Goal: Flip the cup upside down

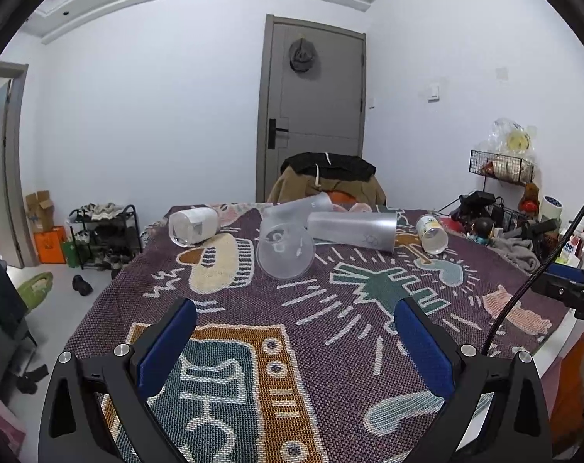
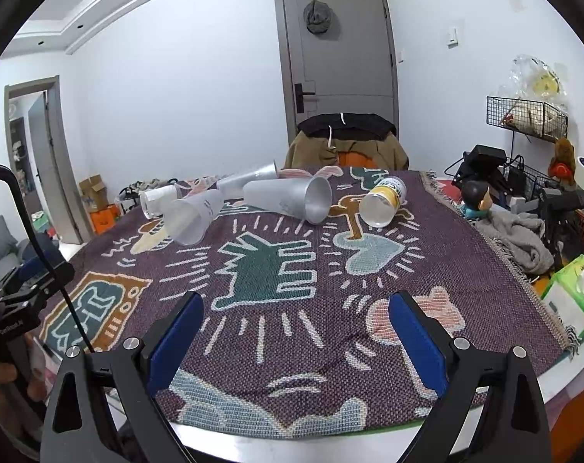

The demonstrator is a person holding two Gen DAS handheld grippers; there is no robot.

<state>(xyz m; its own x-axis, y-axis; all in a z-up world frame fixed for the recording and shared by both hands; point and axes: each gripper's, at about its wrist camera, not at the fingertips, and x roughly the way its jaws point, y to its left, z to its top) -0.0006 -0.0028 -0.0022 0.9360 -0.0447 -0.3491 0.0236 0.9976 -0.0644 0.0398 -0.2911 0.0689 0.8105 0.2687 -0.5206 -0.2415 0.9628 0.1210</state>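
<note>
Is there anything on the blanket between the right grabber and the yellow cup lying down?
Nothing visible is. The right gripper is open and empty, and only bare patterned blanket lies between it and the yellow-label cup, which rests on its side with its mouth facing the gripper. The other cups lie further left.

Frosted translucent plastic cups [image 1: 286,249]; coarse woven cloth [image 1: 330,347]; matt black tool [image 1: 293,332] with blue pads [image 1: 166,351]

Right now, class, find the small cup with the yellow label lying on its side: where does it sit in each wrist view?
Left wrist view: the yellow-label cup lies right of centre, at the right end of the row of cups.
Right wrist view: the yellow-label cup lies just right of centre, mouth towards the camera.
Shared landmark: the long frosted cup just left of it.
</note>
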